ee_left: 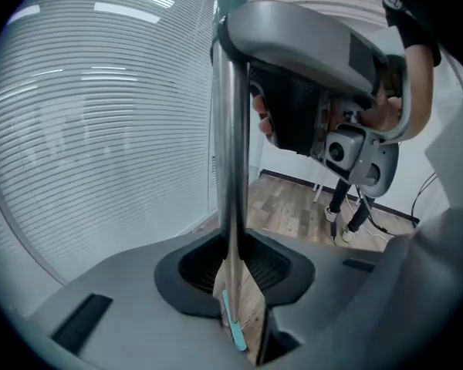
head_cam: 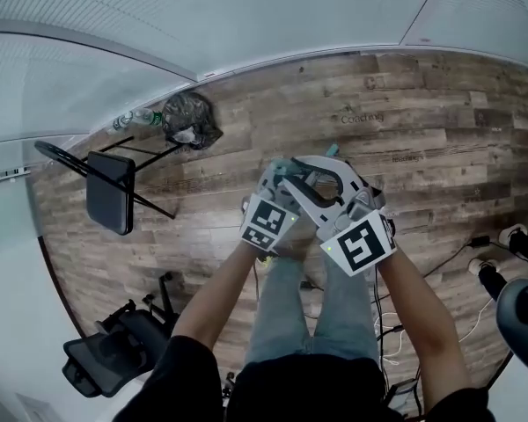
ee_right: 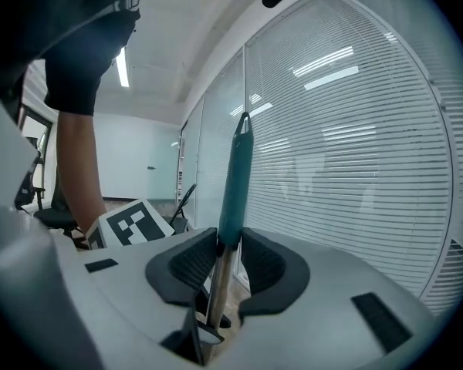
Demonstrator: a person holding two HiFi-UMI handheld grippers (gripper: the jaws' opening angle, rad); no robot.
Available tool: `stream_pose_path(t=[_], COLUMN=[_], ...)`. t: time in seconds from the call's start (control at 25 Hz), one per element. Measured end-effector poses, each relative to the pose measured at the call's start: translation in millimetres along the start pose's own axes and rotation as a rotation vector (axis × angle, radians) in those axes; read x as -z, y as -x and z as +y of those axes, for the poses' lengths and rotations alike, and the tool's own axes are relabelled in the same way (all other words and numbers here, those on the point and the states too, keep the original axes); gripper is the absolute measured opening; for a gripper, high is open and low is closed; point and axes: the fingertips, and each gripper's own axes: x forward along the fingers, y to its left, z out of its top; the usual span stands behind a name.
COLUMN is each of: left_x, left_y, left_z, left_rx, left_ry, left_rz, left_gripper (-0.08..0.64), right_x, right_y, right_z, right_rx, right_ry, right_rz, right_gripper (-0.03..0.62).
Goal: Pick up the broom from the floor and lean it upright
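Observation:
The broom stands nearly upright, held in both grippers. In the left gripper view its grey pole [ee_left: 231, 168] runs straight up between the dark pads, and the straw head with a teal strip [ee_left: 243, 314] shows far below on the wood floor. My left gripper [ee_left: 233, 264] is shut on the pole. In the right gripper view the teal grip of the handle [ee_right: 235, 183] rises between the pads, with my right gripper [ee_right: 225, 264] shut on it. In the head view the left gripper [head_cam: 280, 176] and right gripper [head_cam: 321, 172] sit close together in front of the person's legs.
A slatted glass wall [ee_left: 100, 129] stands just beyond the broom. On the floor are a black folding chair [head_cam: 110, 187], a dark bag [head_cam: 192, 120], a bottle [head_cam: 136, 119], an office chair [head_cam: 114, 350] and cables [head_cam: 458, 262] with stand feet [head_cam: 515, 240] at the right.

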Motion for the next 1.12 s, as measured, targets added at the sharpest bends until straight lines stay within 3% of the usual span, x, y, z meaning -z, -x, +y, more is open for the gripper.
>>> stream_pose_path(t=[0.24,0.44,0.76,0.88,1.12], left_x=[-32.4,-61.3,-93.7,-97.6,-87.3], left_y=[18.3,22.9,10.8,-5.8,-62.1], left_z=[-6.3,21.6,114.2,162.1,250.4], left_rx=[0.109,0.091,0.069,0.067,0.088], left_ry=[-0.032,-0.051,-0.08,-0.039,0.147], left_rz=[-0.011,-0.076,-0.126,-0.139,-0.164], left_gripper=[0.098,0.098,0.098,0.098,0.1], right_x=[-34.1,-60.0,-78.4,-73.9,-35.8], right_y=[1.7,-10.2,-78.4,-119.6,-201.1], right_z=[-10.8,-32.2,-79.5,-110.5,-189.3], right_rx=[-0.055,-0.022,0.006,0.04,0.174], right_ry=[-0.034,-0.056,0.028,0.029,-0.071], right_rz=[-0.041,-0.083,-0.038,-0.009,0.061], right_gripper=[0.106,0.093,0.092,0.092,0.091])
